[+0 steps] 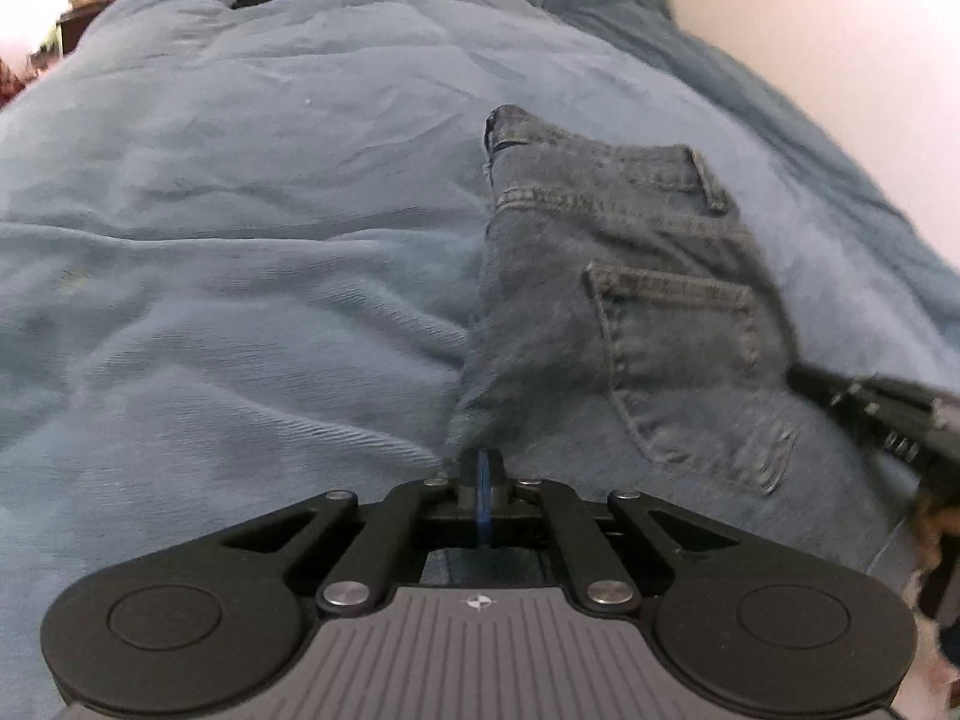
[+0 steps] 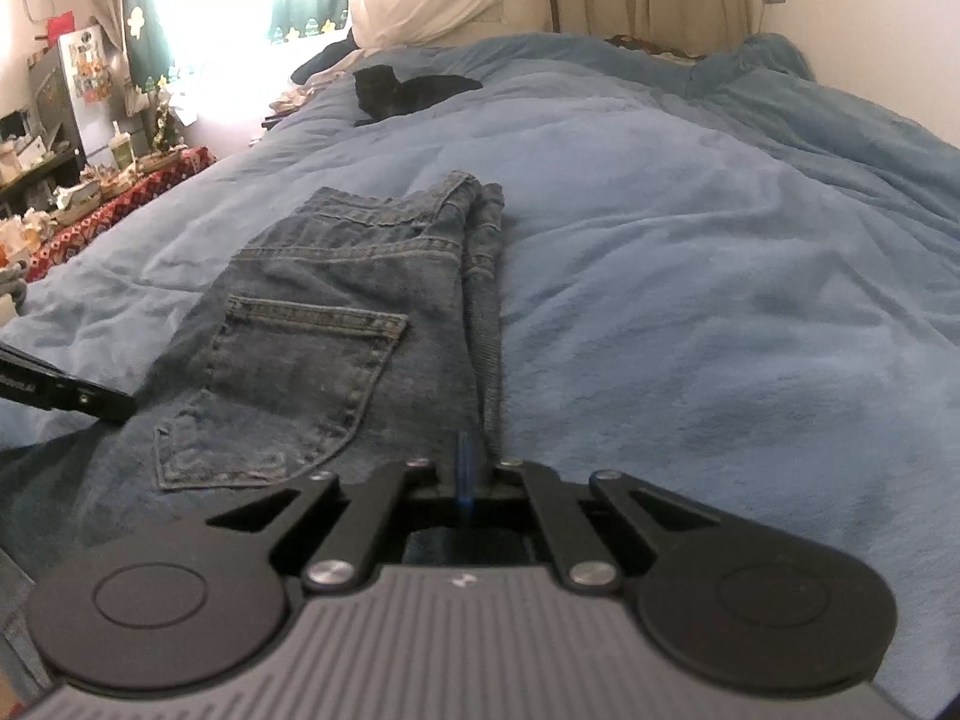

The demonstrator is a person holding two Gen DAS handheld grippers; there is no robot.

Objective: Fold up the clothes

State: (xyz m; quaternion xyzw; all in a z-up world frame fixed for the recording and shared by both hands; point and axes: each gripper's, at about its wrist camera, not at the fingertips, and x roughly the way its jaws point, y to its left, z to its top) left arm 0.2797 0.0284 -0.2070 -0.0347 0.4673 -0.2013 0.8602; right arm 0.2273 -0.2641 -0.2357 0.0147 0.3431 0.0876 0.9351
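Jeans (image 2: 336,324) lie on the blue bed cover (image 1: 240,240), halved lengthwise, back pocket up, waistband at the far end. Left gripper (image 1: 483,468) has its jaws closed at the jeans' left edge; right gripper (image 2: 463,456) has its jaws closed at the right edge. Whether denim is pinched, cannot tell. Step in hand: probably the crosswise fold. Next calls for lifting both edges evenly toward the waistband.

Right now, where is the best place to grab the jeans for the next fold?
Probably the waistband end of the jeans, at its far corner near the belt loops, coming from the near side along the leg. The jeans lie halved lengthwise, the waistband forming a thick raised edge on the blue duvet.
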